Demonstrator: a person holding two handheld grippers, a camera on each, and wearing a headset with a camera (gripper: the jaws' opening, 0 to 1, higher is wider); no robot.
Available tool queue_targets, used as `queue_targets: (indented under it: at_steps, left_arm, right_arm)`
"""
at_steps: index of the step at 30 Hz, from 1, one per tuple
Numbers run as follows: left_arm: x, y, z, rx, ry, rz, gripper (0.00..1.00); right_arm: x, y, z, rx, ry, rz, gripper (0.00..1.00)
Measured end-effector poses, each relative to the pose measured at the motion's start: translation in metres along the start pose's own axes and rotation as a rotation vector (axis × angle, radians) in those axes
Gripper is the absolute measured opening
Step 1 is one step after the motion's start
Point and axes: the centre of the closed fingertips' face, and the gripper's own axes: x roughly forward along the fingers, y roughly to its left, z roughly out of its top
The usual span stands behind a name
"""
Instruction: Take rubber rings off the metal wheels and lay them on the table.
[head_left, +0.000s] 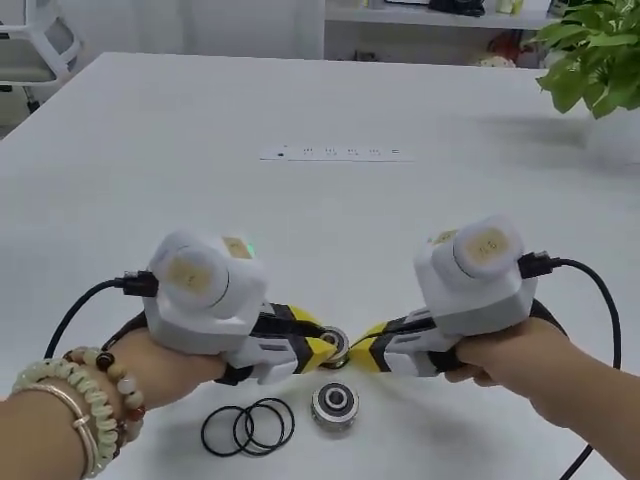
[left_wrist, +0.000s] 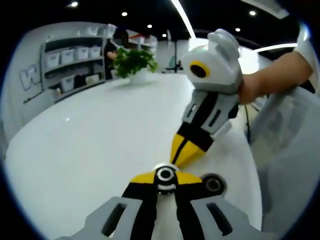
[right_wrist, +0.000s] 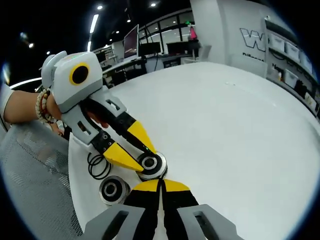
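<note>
Between the two hand-held grippers in the head view sits the gripped wheel (head_left: 336, 343), a small silvery metal disc with a dark hub. The left hand-held gripper (head_left: 325, 347) comes to it from the left with its yellow tips against it. The right hand-held gripper (head_left: 360, 352) comes from the right with its tips just beside the wheel's rim. Just nearer the camera than the gripped wheel, a loose wheel (head_left: 334, 403) lies flat on the white bench (head_left: 300, 100), shiny with a black centre. The rubber rings (head_left: 248, 427), thin black overlapping loops, lie left of the loose wheel and nearer than the gripped wheel.

In the left gripper view, the left hand-held gripper (left_wrist: 165, 179) is clamped on the gripped wheel (left_wrist: 165, 174), which sits between its yellow tips. The right hand-held gripper (left_wrist: 186, 152) points down at that wheel from above, jaws pressed together. The loose wheel (left_wrist: 213, 184) lies just right of the gripped one.

In the right gripper view, the right hand-held gripper (right_wrist: 160, 186) has its jaws closed to a thin seam, tips at the rim of the gripped wheel (right_wrist: 154, 166). Whether they pinch a ring there I cannot tell. The left hand-held gripper (right_wrist: 145, 159) holds that wheel from the upper left. The loose wheel (right_wrist: 111, 190) lies lower left of it, and the rubber rings (right_wrist: 98, 165) lie further left.
</note>
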Motion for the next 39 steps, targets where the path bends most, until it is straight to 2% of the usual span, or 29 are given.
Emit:
queue_targets:
  at_steps: [3, 6, 7, 10, 11, 12, 26, 34, 39]
  left_arm:
    - [0.0, 0.0, 0.0, -0.003, -0.001, 0.0, 0.13]
    - [0.0, 0.0, 0.0, -0.005, -0.004, 0.001, 0.13]
    - [0.0, 0.0, 0.0, -0.005, -0.005, 0.001, 0.13]
    - [0.0, 0.0, 0.0, 0.001, -0.004, 0.004, 0.13]
    - [0.0, 0.0, 0.0, 0.007, -0.001, 0.006, 0.13]
    - [0.0, 0.0, 0.0, 0.008, 0.003, 0.008, 0.13]
    - [0.0, 0.002, -0.001, 0.009, 0.011, 0.019, 0.13]
    - [-0.001, 0.002, -0.001, 0.007, 0.01, 0.019, 0.13]
    - [-0.001, 0.002, -0.001, 0.007, 0.009, 0.019, 0.13]
  right_arm:
    - [-0.003, -0.002, 0.002, 0.059, -0.025, 0.002, 0.0]
    - [-0.005, -0.001, 0.011, 0.118, -0.078, 0.02, 0.0]
    - [-0.004, -0.002, 0.01, 0.111, -0.061, 0.014, 0.0]
    - [-0.004, 0.0, 0.01, 0.089, -0.063, 0.01, 0.0]
    - [-0.004, 0.001, 0.012, 0.101, -0.071, 0.014, 0.0]
    - [-0.004, 0.001, 0.013, 0.145, -0.073, 0.006, 0.0]
    - [-0.004, 0.01, 0.021, 0.113, -0.081, 0.016, 0.0]
    - [-0.003, 0.011, 0.022, 0.072, -0.075, 0.014, 0.0]
    - [-0.004, 0.011, 0.023, 0.072, -0.078, 0.017, 0.0]
